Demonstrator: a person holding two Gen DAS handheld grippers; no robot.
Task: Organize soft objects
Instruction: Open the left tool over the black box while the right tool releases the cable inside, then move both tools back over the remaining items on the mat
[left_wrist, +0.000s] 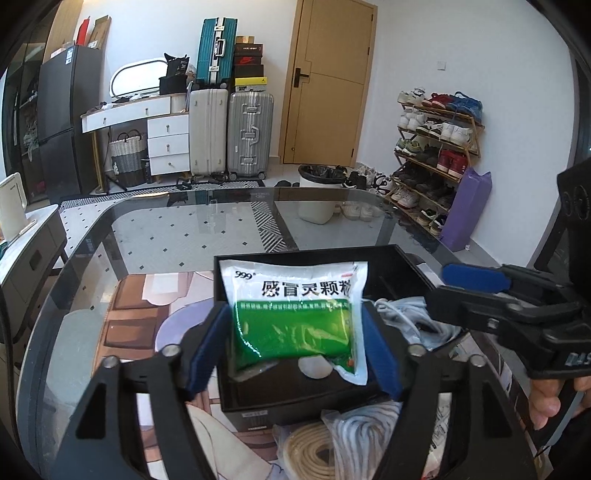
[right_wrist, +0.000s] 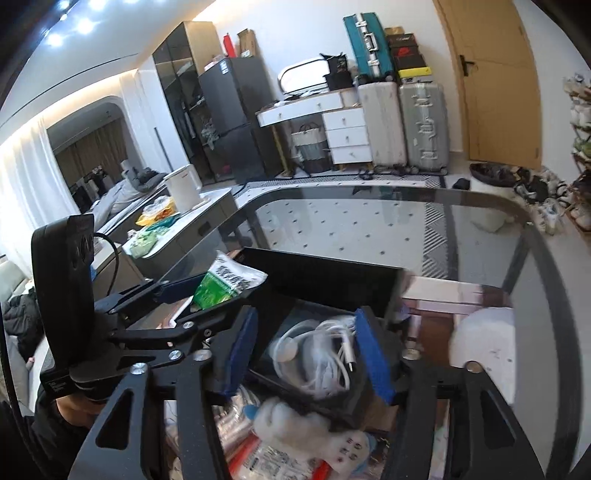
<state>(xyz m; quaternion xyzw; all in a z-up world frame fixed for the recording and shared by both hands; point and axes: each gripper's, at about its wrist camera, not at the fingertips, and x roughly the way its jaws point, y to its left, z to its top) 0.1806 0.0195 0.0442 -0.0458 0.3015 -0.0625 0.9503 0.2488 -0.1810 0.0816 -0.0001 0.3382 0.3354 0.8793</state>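
Observation:
My left gripper (left_wrist: 295, 347) is shut on a white and green medicine sachet pack (left_wrist: 295, 314), held over the left part of a black open box (left_wrist: 325, 253). The pack also shows in the right wrist view (right_wrist: 225, 282), with the left gripper (right_wrist: 177, 291) around it. My right gripper (right_wrist: 308, 352) is open above a bagged white cable (right_wrist: 321, 350) that lies in the box (right_wrist: 325, 275); its jaws are apart and do not touch the cable. The right gripper (left_wrist: 476, 286) shows at the right of the left wrist view, over the cable bag (left_wrist: 406, 317).
The box stands on a glass table (left_wrist: 184, 236) with a printed mat (left_wrist: 140, 317). Bagged coiled ropes (left_wrist: 332, 443) lie in front of the box. A white plush toy (right_wrist: 295, 421) and packets (right_wrist: 258, 458) lie below the right gripper. A white round object (right_wrist: 484, 343) sits at the right.

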